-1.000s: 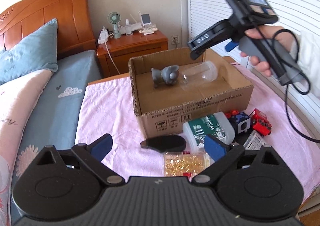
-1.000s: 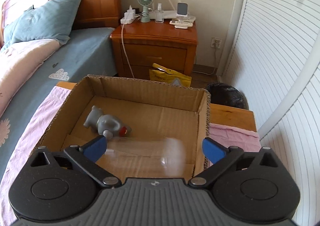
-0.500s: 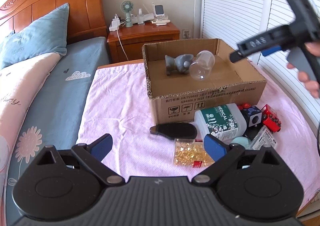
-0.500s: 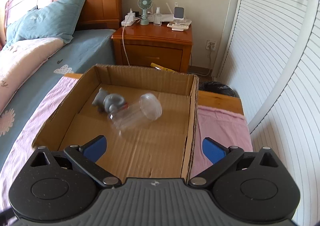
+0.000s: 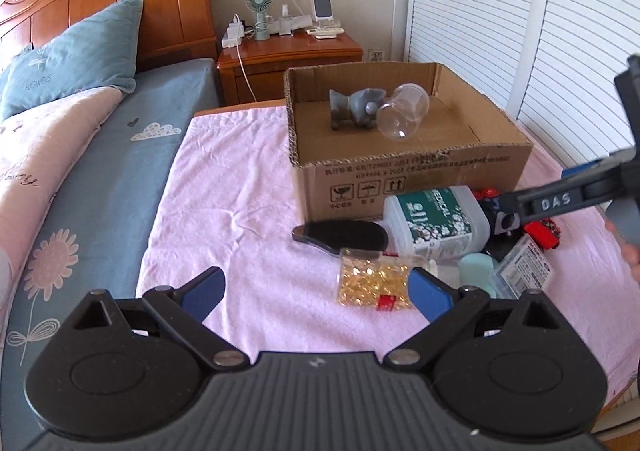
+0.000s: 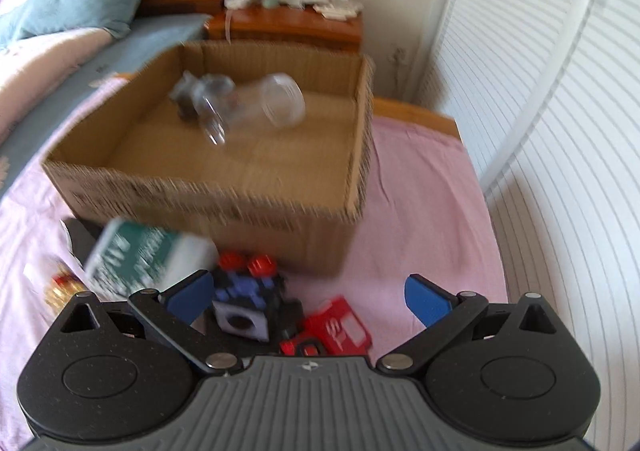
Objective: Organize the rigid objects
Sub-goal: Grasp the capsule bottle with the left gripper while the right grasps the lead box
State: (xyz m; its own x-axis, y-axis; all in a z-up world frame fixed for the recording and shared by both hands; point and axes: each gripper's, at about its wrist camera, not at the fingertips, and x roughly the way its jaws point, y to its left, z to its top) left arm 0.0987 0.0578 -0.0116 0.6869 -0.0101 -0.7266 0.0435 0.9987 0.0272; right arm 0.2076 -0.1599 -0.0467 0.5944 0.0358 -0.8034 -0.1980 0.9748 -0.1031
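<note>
An open cardboard box (image 5: 408,167) (image 6: 224,195) stands on the pink cloth. Inside it a clear plastic jar (image 5: 402,117) (image 6: 260,107) lies on its side against a grey toy figure (image 5: 352,109) (image 6: 200,93). In front of the box lie a green-labelled white bottle (image 5: 436,221) (image 6: 148,255), a black flat object (image 5: 340,235), a bag of gold capsules (image 5: 372,283), a black-and-blue cube (image 6: 248,307) and a red toy (image 6: 340,327). My left gripper (image 5: 316,291) is open over the cloth, empty. My right gripper (image 6: 310,297) is open above the cube and red toy, empty.
A pale teal lid (image 5: 478,269) and a clear packet (image 5: 520,267) lie by the pile. The bed with a blue pillow (image 5: 76,55) is to the left. A wooden nightstand (image 5: 288,55) stands behind the box. White slatted doors (image 5: 520,11) run along the right.
The clear jar left my right gripper, dropped into the box and rolled against the grey toy. My right gripper pulled back from over the box and down toward the pile in front of it.
</note>
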